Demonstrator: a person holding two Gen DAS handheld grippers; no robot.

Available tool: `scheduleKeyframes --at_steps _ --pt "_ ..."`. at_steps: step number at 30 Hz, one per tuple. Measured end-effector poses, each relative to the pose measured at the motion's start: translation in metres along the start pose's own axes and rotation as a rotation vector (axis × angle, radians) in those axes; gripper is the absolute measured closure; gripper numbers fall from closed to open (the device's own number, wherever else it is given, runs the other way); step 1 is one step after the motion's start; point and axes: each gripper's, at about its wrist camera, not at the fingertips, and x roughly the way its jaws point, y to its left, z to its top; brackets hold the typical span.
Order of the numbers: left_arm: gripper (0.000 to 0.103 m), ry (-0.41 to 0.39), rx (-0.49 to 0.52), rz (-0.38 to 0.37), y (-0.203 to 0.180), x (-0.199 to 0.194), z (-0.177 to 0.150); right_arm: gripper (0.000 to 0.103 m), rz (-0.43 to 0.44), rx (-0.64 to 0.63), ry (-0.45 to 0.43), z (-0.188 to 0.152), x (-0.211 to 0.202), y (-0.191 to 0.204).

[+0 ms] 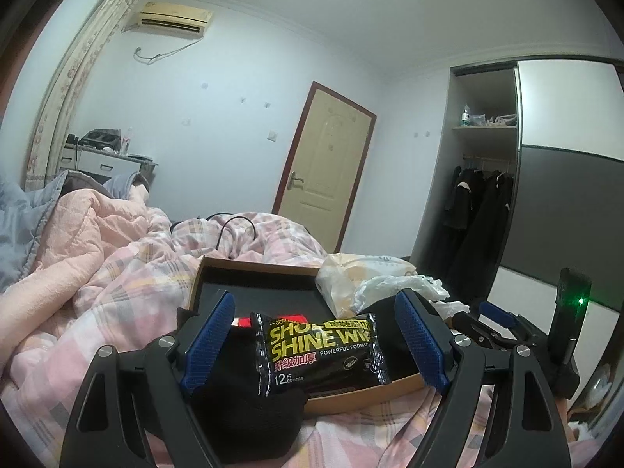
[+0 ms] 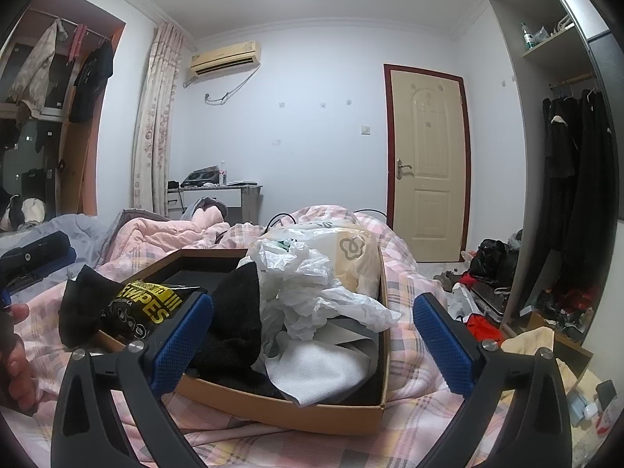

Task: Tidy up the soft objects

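Observation:
A shallow cardboard box [image 1: 366, 390] [image 2: 319, 413] with a black lining lies on the bed. A black shoe-shine wipes packet [image 1: 319, 351] [image 2: 144, 308] rests on its near corner, over a black cloth [image 1: 249, 417] [image 2: 78, 304]. A black sock [image 2: 234, 312], white plastic bags [image 2: 312, 284] [image 1: 394, 284], a beige bag [image 2: 351, 257] and white foam sheet [image 2: 319, 370] fill the box. My left gripper [image 1: 316, 347] is open, its fingers on either side of the packet. My right gripper [image 2: 312, 347] is open over the box.
The bed has a pink checked quilt [image 1: 117, 284] and a black cable [image 1: 234, 230]. The other gripper shows at the right of the left wrist view [image 1: 507, 331]. A wardrobe with dark clothes [image 2: 577, 179] and floor clutter [image 2: 491, 273] stand on the right. A door [image 2: 427, 163] is behind.

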Motion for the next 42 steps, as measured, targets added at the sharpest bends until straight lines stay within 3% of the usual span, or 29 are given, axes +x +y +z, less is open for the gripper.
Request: scheduleKeyframes --at_steps 5,6,11,17,24,29,42 --pt "0.018 -0.015 0.02 0.01 -0.004 -0.003 0.0 0.001 -0.007 -0.002 -0.007 0.001 -0.002 0.0" --pt "0.0 -0.016 0.025 0.014 -0.005 -0.003 0.0 0.001 -0.006 -0.002 -0.009 0.001 -0.002 -0.001" --pt "0.0 -0.024 0.061 0.009 -0.011 -0.01 0.003 0.001 0.011 -0.012 -0.017 0.001 -0.003 0.002" --pt "0.0 -0.053 0.114 0.013 -0.024 -0.018 0.004 0.001 0.005 -0.032 -0.088 0.004 -0.015 0.005" --pt "0.0 -0.06 0.097 0.016 -0.022 -0.017 0.004 0.001 0.013 0.034 -0.158 0.008 -0.023 -0.004" --pt "0.0 -0.071 0.107 0.021 -0.025 -0.019 0.003 0.001 0.031 0.108 -0.282 0.007 -0.03 -0.012" --pt "0.0 -0.125 0.218 -0.006 -0.047 -0.032 -0.002 0.001 0.133 0.071 -0.18 0.002 -0.011 -0.002"
